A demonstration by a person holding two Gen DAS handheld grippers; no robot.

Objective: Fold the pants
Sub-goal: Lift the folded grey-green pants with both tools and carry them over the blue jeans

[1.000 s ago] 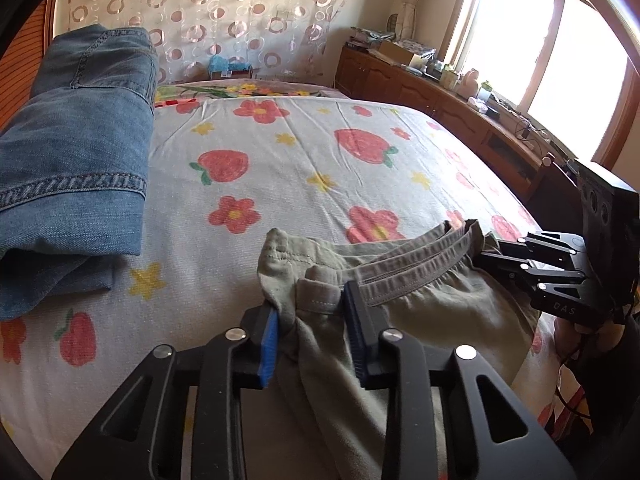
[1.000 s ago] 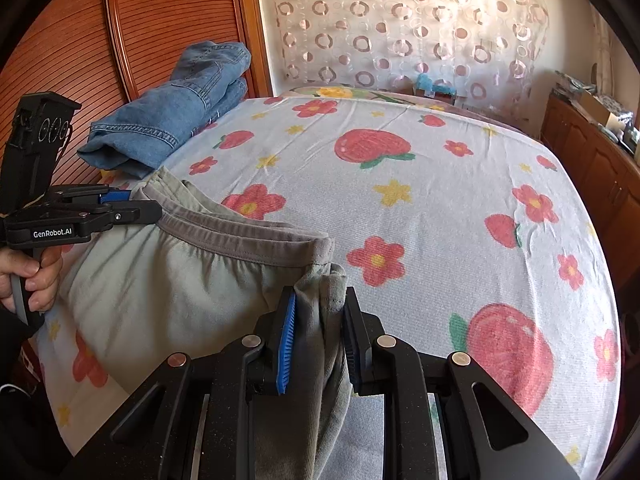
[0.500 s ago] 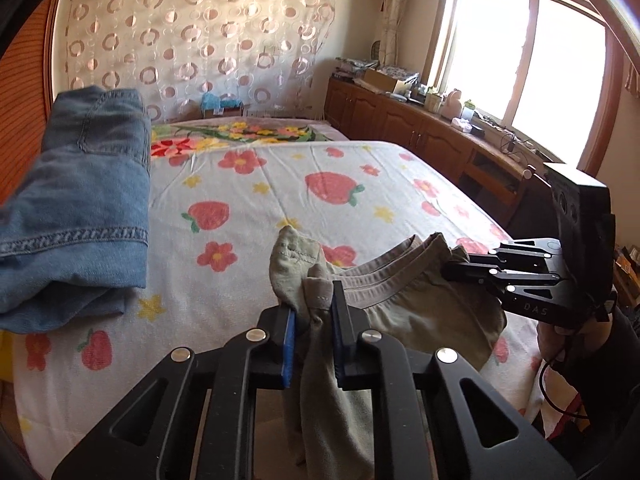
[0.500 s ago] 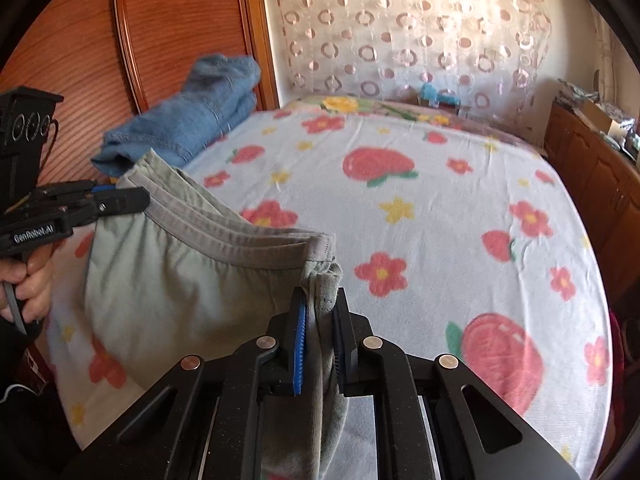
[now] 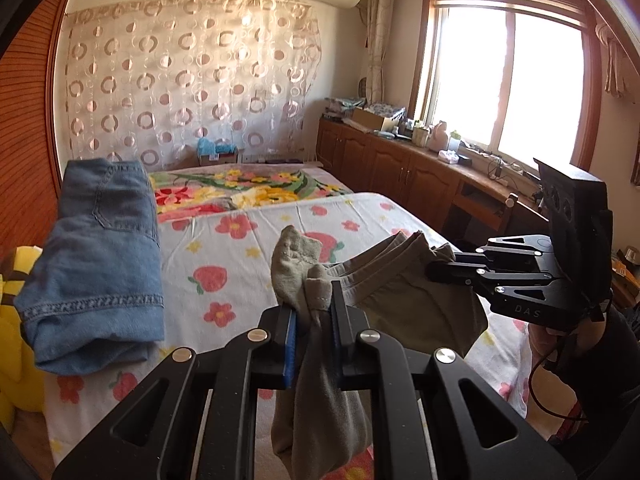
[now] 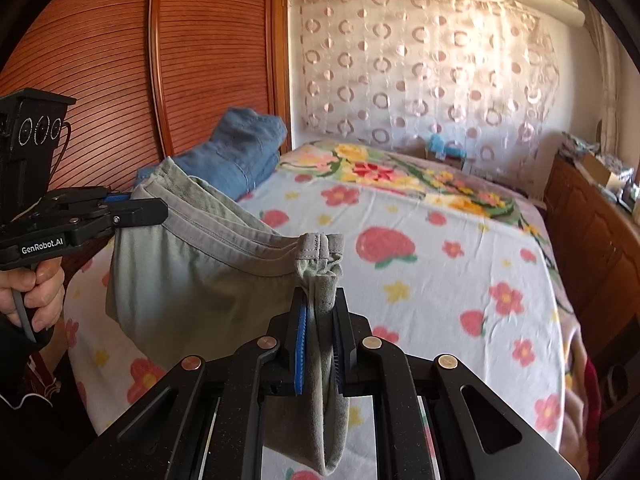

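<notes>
Grey-green pants hang in the air above the bed, held by the waistband at both ends. My left gripper is shut on one end of the waistband. It also shows in the right wrist view. My right gripper is shut on the other end, and it shows in the left wrist view. The waistband sags between them. The legs hang down below and their ends are out of view.
The bed has a white sheet with strawberries and flowers. Folded blue jeans lie on its left side by the wooden wardrobe. A yellow plush sits at the left edge. Wooden cabinets run under the window.
Both grippers closed on the waistband ends and lifted the pants off the bed. The view now looks more level across the room.
</notes>
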